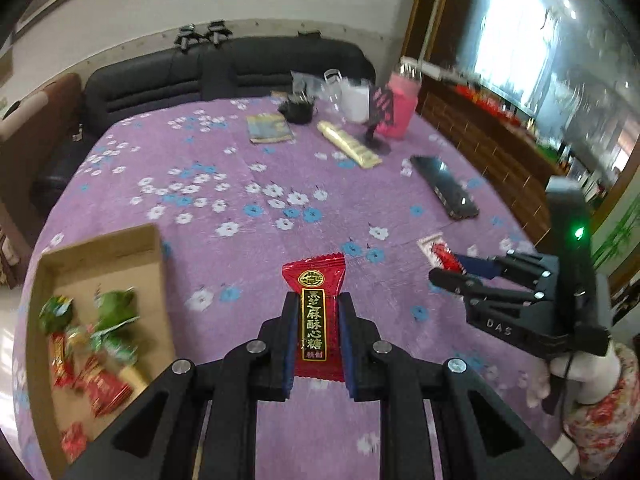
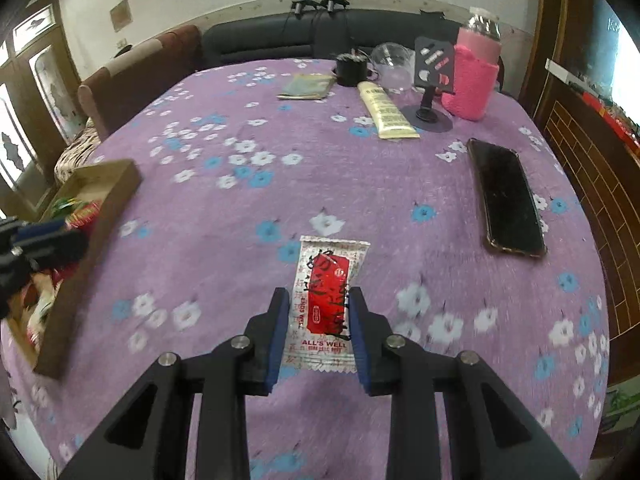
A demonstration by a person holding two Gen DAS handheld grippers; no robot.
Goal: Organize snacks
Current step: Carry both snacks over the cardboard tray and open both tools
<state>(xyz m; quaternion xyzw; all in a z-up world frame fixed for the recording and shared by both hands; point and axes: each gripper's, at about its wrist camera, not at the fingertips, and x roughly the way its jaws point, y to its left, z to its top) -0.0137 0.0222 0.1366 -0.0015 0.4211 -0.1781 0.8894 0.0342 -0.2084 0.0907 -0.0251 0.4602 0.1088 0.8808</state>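
Currently both snacks are off the counter, each clamped between blue pads. Red candy packet (image 1: 316,312), gold-on-black label: held by the left hand-held gripper (image 1: 318,344), jaws closed on its long edges, upper half sticking out past the fingertips, label facing the camera. White-and-red sachet (image 2: 326,304), printed "ALL'S WELL": held the same way by the right hand-held gripper (image 2: 320,336), jaws closed on its sides, top third projecting forward.

Grip by the side edges looks chosen so the flat wrappers hang clear and can drop freely on release; judgement only.

Cardboard box (image 1: 100,248) sits on the purple floral cloth at the left edge of the counter, open top, already holding green and red wrapped sweets (image 1: 112,320). It is near the left packet, lower-left of it; well apart from the sachet, which hangs over mid-counter. Likely destination for both, left one first.

Farther out, not part of the sort: black phone (image 2: 508,200), cream tube (image 2: 384,112), pink-sleeved bottle (image 2: 474,76), small stand (image 2: 432,92), flat booklet (image 2: 308,86). Dark sofa (image 2: 280,40) behind.

Motion blur at cloth edges.
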